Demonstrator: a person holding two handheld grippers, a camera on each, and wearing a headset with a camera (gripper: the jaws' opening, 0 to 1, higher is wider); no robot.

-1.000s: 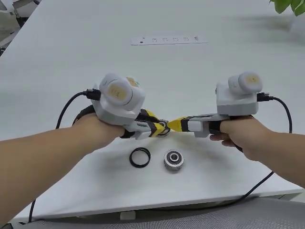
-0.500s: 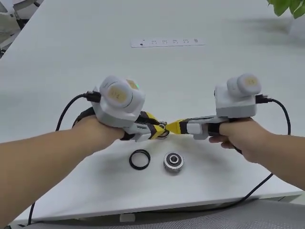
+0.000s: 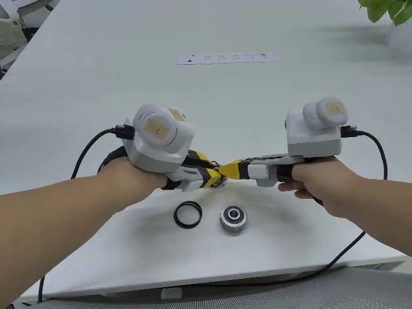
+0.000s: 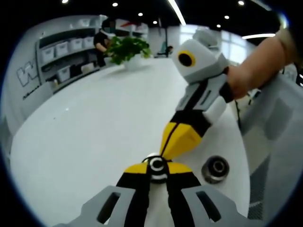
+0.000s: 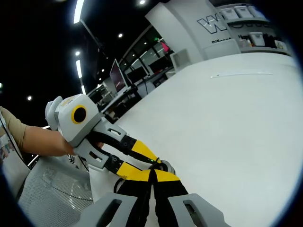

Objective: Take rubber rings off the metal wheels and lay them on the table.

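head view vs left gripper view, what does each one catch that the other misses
Head view adds: a black rubber ring lying flat on the white table, a white socket strip further back, and black cables.
Left gripper view adds: wall shelves with white bins and ceiling lights.
Shared: the bare metal wheel on the table, the right gripper meeting the left gripper, and the small metal wheel held in the left gripper.

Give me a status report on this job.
Left gripper shut on a metal wheel. Right gripper shut, tips at its rim. Loose ring and second wheel on table below. Nothing in the way.
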